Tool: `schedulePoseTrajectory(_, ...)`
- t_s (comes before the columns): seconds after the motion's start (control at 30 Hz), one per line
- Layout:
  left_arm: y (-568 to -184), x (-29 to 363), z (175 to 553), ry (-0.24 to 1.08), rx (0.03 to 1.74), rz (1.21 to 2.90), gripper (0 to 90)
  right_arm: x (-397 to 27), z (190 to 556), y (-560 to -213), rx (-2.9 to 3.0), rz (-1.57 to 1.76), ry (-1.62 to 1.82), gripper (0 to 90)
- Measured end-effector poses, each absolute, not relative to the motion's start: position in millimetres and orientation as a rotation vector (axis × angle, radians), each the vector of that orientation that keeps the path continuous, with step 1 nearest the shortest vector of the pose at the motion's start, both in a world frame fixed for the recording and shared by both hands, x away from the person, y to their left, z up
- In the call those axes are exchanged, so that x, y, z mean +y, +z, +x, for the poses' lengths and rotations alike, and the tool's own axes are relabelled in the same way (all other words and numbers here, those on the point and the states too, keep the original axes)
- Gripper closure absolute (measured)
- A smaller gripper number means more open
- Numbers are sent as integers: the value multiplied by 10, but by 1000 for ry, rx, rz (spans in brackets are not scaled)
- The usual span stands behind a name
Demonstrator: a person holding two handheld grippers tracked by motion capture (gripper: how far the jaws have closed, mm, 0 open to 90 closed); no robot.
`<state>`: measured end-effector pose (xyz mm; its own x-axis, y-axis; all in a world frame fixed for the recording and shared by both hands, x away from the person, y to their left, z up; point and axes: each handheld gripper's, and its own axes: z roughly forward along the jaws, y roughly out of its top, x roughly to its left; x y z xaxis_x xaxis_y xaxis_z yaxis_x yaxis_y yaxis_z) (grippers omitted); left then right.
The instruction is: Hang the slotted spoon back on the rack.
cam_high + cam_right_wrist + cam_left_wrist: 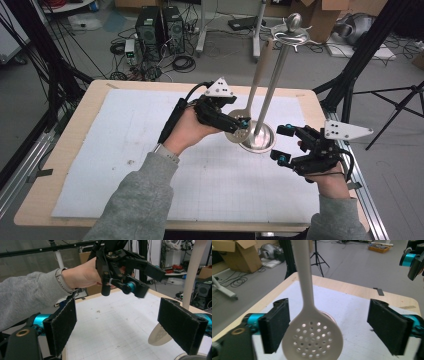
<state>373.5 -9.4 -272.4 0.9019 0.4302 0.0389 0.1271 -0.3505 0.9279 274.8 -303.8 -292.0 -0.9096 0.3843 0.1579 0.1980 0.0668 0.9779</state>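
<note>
Listing a slotted spoon hanging from a metal stand, we hold left gripper and right gripper spread wide, flanking it, seemingly to grasp.

In your left gripper view, the slotted spoon is cut off at top and bottom edges. The stand base sits partly hidden, apparently behind the spoon bowl.

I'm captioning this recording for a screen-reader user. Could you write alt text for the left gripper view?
A beige perforated plastic skimmer spoon hangs upright between the open black jaws of the left hand-held gripper, its long handle rising out of frame. Behind it lie a white gridded mat on a light wooden table and a grey floor.
</note>
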Motion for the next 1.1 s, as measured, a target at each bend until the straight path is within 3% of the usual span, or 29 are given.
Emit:
schedulePoseTrajectory(0.7,-2868,546,3560,273,479,1873,145,-2972,2765,-2955,2218,614,1926,144)
schedulePoseTrajectory(1.1,-2942,832,3375,309,471,1848,145,-2913,2766,-2970,2244,624,1903,143)
